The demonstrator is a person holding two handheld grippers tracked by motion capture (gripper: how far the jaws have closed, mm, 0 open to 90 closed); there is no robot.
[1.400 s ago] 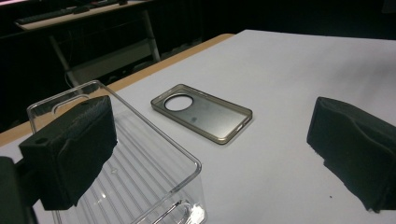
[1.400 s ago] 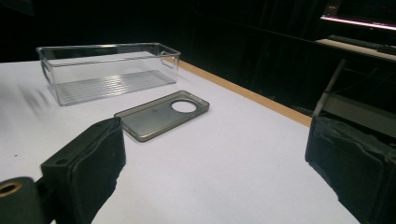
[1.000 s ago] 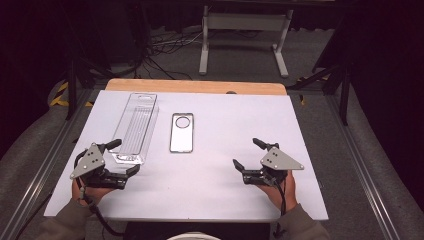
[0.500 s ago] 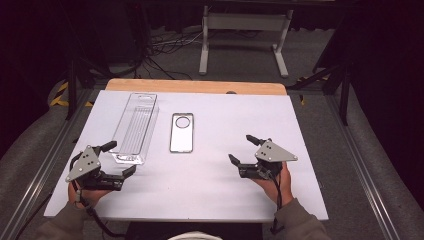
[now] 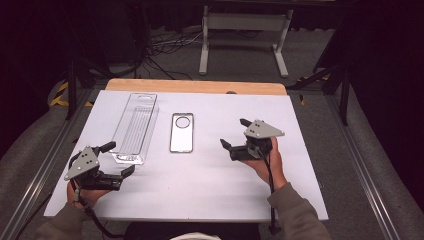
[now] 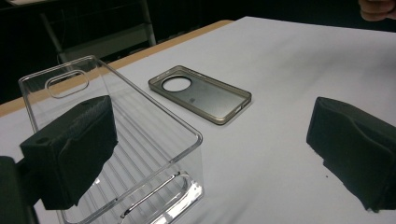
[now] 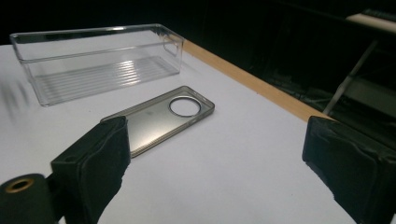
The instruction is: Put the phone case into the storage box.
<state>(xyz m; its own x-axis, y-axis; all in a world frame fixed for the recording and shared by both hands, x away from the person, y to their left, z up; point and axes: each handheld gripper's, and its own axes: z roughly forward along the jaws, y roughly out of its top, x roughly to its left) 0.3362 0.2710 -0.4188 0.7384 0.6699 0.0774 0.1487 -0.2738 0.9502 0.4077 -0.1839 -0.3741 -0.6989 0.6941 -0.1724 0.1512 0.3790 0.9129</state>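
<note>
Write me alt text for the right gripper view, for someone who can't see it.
A clear phone case with a round camera cutout lies flat on a white table, framed by the open right gripper. An empty clear plastic tray sits beyond it.

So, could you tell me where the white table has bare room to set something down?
The widest free patch on the table lies along its near edge, between the left gripper and the right gripper. The far right corner past the phone case is bare too. It is crowded where the clear tray and case lie side by side.
</note>
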